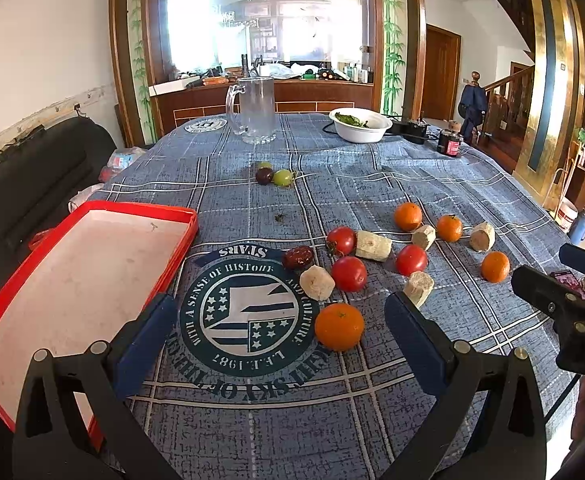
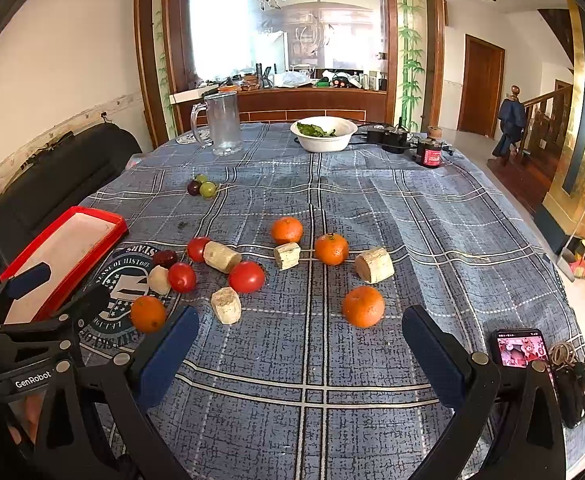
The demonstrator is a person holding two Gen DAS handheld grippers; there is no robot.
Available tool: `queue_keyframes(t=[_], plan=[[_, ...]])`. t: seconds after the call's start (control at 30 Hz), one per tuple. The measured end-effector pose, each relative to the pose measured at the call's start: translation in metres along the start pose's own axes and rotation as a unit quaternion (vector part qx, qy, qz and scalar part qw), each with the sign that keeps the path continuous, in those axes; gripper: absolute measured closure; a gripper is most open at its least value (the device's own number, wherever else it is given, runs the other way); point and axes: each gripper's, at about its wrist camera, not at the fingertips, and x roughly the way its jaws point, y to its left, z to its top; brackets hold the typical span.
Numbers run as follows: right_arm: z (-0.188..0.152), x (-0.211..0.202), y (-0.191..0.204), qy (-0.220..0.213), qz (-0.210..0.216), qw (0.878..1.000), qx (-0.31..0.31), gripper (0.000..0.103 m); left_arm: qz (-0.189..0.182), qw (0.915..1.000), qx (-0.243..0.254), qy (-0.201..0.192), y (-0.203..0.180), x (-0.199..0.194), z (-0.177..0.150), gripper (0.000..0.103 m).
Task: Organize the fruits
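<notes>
Several oranges, three red tomatoes, a dark red date (image 1: 298, 257) and several pale cut stalk pieces lie scattered on the blue plaid tablecloth. The nearest orange (image 1: 339, 326) lies just ahead of my left gripper (image 1: 278, 330), which is open and empty. An empty red tray (image 1: 88, 264) sits at the left. My right gripper (image 2: 300, 354) is open and empty, with an orange (image 2: 363, 306) just ahead of it. Three grapes (image 2: 203, 187) lie farther back. A tomato (image 2: 246, 276) sits mid-table.
A glass mug (image 1: 254, 108) and a white bowl of greens (image 1: 359, 124) stand at the table's far side with black devices (image 2: 396, 138). A phone (image 2: 518, 348) and keys lie at the right edge. A black seat (image 1: 32, 184) stands left of the table.
</notes>
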Motion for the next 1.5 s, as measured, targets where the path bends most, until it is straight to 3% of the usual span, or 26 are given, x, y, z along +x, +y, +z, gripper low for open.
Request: queue_keyframes(t=[0.23,0.63,0.83,0.93,1.1,1.27,1.37,1.43,1.47,1.5], plan=[[0.0,0.004,-0.001,0.003,0.003,1.0,0.001,0.001,-0.005,0.9999,-0.005,0.009,0.006,0.006,-0.001,0.0],[-0.004,0.027,-0.011,0.028,0.011,0.999,0.017,0.001,-0.028,0.9971,-0.029,0.064,0.016,0.033,-0.014,0.0],[-0.006,0.039,-0.017,0.048,0.03,0.998,0.03,0.004,-0.058,0.995,0.011,0.081,-0.007,0.041,-0.016,0.014],[-0.004,0.048,-0.013,0.066,0.063,0.995,0.026,0.02,-0.065,0.9932,0.017,0.095,-0.013,0.049,-0.016,0.017],[0.0,0.071,0.007,0.105,0.114,0.988,0.011,0.044,-0.081,0.9889,0.012,0.124,-0.015,0.06,-0.016,0.039],[0.001,0.091,0.019,0.132,0.142,0.981,0.013,0.05,-0.09,0.9878,0.012,0.127,-0.014,0.061,-0.017,0.05],[0.001,0.101,0.023,0.147,0.148,0.978,0.012,0.057,-0.106,0.9868,0.015,0.122,-0.016,0.059,-0.017,0.069],[0.001,0.104,0.025,0.145,0.143,0.979,0.005,0.064,-0.101,0.9874,0.025,0.119,-0.02,0.057,-0.017,0.069],[0.0,0.104,0.025,0.146,0.142,0.979,0.001,0.076,-0.102,0.9873,0.026,0.119,-0.019,0.058,-0.017,0.069],[0.0,0.105,0.026,0.147,0.144,0.979,-0.002,0.078,-0.104,0.987,0.023,0.12,-0.018,0.058,-0.017,0.069]])
